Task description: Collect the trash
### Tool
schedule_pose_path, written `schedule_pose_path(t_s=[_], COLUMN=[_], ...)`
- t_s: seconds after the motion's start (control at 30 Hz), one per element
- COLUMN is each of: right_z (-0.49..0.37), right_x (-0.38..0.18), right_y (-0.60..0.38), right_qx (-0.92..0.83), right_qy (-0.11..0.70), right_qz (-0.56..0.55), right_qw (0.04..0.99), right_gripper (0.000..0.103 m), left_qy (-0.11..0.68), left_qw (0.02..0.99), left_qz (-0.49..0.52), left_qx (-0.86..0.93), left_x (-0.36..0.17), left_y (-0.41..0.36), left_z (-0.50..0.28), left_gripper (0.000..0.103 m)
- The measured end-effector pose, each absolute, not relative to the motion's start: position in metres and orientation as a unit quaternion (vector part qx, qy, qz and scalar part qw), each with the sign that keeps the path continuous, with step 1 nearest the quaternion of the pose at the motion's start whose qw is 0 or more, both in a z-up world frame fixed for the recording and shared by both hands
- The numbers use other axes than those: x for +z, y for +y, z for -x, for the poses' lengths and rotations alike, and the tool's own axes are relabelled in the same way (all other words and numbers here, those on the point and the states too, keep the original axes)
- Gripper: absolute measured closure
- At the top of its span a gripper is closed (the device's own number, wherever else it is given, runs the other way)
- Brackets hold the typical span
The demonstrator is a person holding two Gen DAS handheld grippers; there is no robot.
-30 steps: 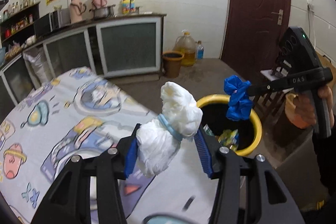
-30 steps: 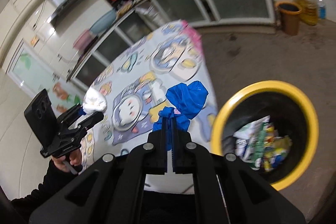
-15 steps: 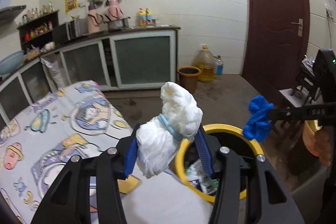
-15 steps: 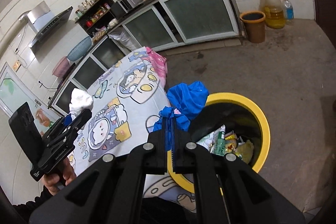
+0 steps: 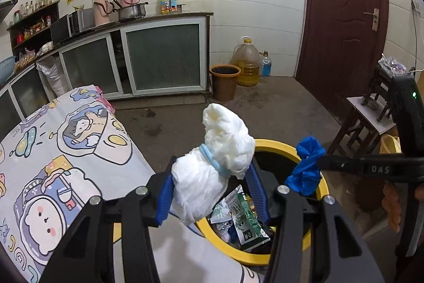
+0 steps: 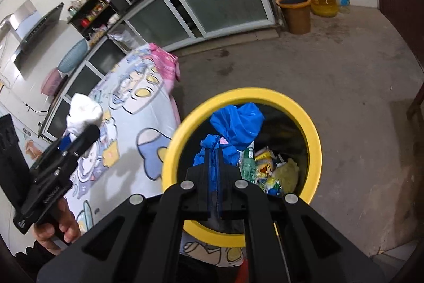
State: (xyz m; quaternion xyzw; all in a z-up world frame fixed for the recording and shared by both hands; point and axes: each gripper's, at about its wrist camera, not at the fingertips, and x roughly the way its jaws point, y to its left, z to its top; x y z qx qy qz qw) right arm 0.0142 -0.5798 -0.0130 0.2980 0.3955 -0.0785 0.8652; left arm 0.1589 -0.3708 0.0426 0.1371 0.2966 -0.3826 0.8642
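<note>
We take the yellow-rimmed bin (image 6: 312, 139) as our landmark: a round tub with a thick glossy lip and a dark inside, standing on the rough grey concrete floor (image 6: 331, 76) just beside the table's cartoon-printed cloth (image 5: 66, 150), which hangs smooth and slightly shiny. Inside the bin we see crinkled snack wrappers (image 6: 267, 166), green and yellow, in a loose heap. Our left gripper (image 5: 209, 192) clamps a white crumpled bundle (image 5: 212, 171), soft and puffy like wadded tissue, cinched at its waist by a pale blue band; its blue ribbed pads (image 5: 164, 195) press the lower half, and the bundle leans over the bin's near rim. Our right gripper (image 6: 213, 163) points steeply down into the bin's mouth, jaws pinched tight on a blue plastic bag (image 6: 235, 123), thin, glossy and creased, knotted into a lump that hangs over the wrappers. A bare hand (image 6: 61, 224) wraps each black handle.
</note>
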Motion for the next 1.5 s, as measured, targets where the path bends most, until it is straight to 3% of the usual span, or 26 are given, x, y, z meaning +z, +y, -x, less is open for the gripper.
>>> schedule_pose_path(t_s=[0.7,0.8,0.87,0.97,1.03,1.07,1.17,1.27,1.33,1.37,1.5], right_z=[-0.03,-0.028,-0.026,-0.017,-0.011,-0.005,0.011,0.03,0.037,0.043,0.06], right_x=[-0.068,-0.067,-0.066,-0.067,-0.066,-0.065,-0.058,-0.04,-0.029,-0.019,0.012], right_y=[-0.595,-0.595,-0.595,-0.597,-0.598,-0.598,-0.597,-0.59,-0.583,-0.577,-0.55], right_qx=[-0.131,-0.135,-0.151,-0.157,-0.172,-0.181,-0.195,-0.21,-0.228,-0.243,-0.309], right_qy=[0.447,0.447,0.449,0.448,0.445,0.442,0.415,0.375,0.351,0.327,0.247], right_qz=[-0.276,-0.273,-0.262,-0.272,-0.271,-0.273,-0.289,-0.289,-0.276,-0.263,-0.215], right_qw=[0.841,0.841,0.841,0.837,0.836,0.835,0.84,0.855,0.865,0.875,0.893], right_gripper=[0.098,0.098,0.098,0.098,0.096,0.089,0.035,0.032,0.022,0.01,0.008], left_qy=[0.342,0.355,0.361,0.362,0.37,0.372,0.376,0.364,0.346,0.342,0.308], left_qw=[0.839,0.835,0.835,0.84,0.839,0.839,0.84,0.847,0.856,0.859,0.876], left_qz=[-0.154,-0.149,-0.145,-0.123,-0.11,-0.108,-0.092,-0.071,-0.058,-0.051,-0.029], left_qx=[-0.393,-0.393,-0.39,-0.384,-0.385,-0.383,-0.38,-0.381,-0.38,-0.379,-0.371], left_x=[0.002,0.0,-0.001,0.001,0.002,0.002,0.005,0.013,0.021,0.024,0.044], left_y=[-0.412,-0.412,-0.411,-0.402,-0.397,-0.395,-0.385,-0.365,-0.348,-0.339,-0.294], left_z=[-0.159,-0.163,-0.165,-0.168,-0.171,-0.172,-0.174,-0.172,-0.168,-0.166,-0.155], left_gripper=[0.055,0.041,0.019,0.008,0.008,0.008,0.008,0.008,0.008,0.008,0.008])
